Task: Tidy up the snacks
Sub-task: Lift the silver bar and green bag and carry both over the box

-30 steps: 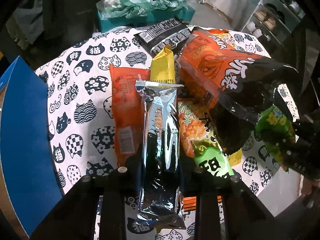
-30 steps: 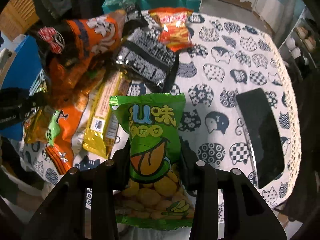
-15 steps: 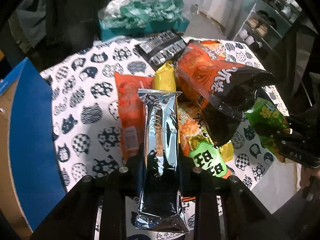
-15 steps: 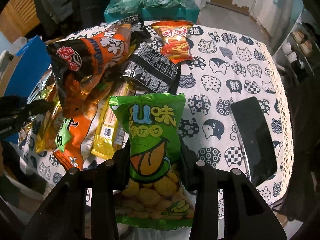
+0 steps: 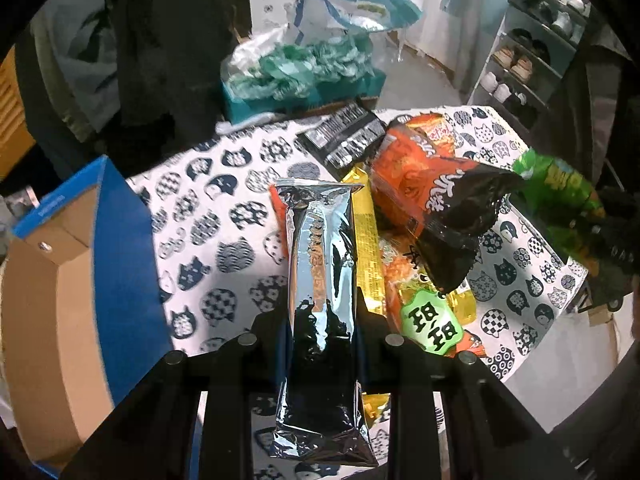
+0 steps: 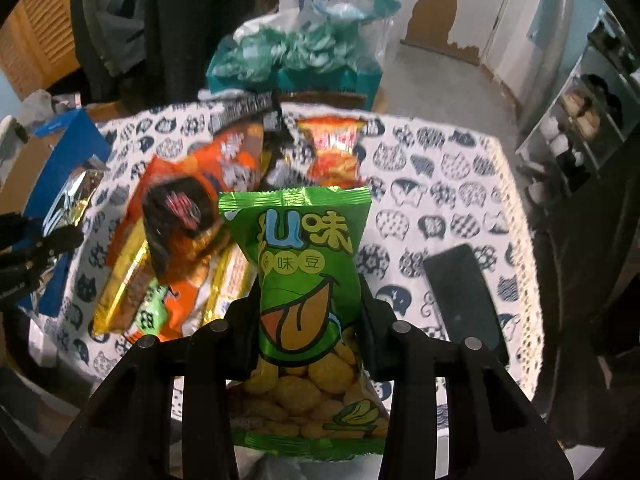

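Observation:
My left gripper [image 5: 322, 320] is shut on a long silver foil snack pack [image 5: 320, 280] and holds it above the cat-print tablecloth [image 5: 224, 208]. My right gripper [image 6: 306, 300] is shut on a green bean snack bag [image 6: 304, 264], lifted over the table; the bag also shows at the right of the left wrist view [image 5: 560, 192]. A pile of snacks lies mid-table: an orange-and-black chip bag [image 5: 436, 192], a yellow pack [image 5: 366, 240], a black pack [image 5: 344, 134] and an orange bag with a green label [image 5: 432, 328].
An open blue cardboard box [image 5: 80, 280] stands at the table's left edge. A teal box with plastic bags [image 5: 300, 76] sits behind the table. A dark phone [image 6: 464, 300] lies on the cloth at the right. A shoe rack [image 5: 532, 52] stands far right.
Both grippers have risen and pulled back with their packs, so the table looks farther away. The blue box's open inside has come into the left wrist view.

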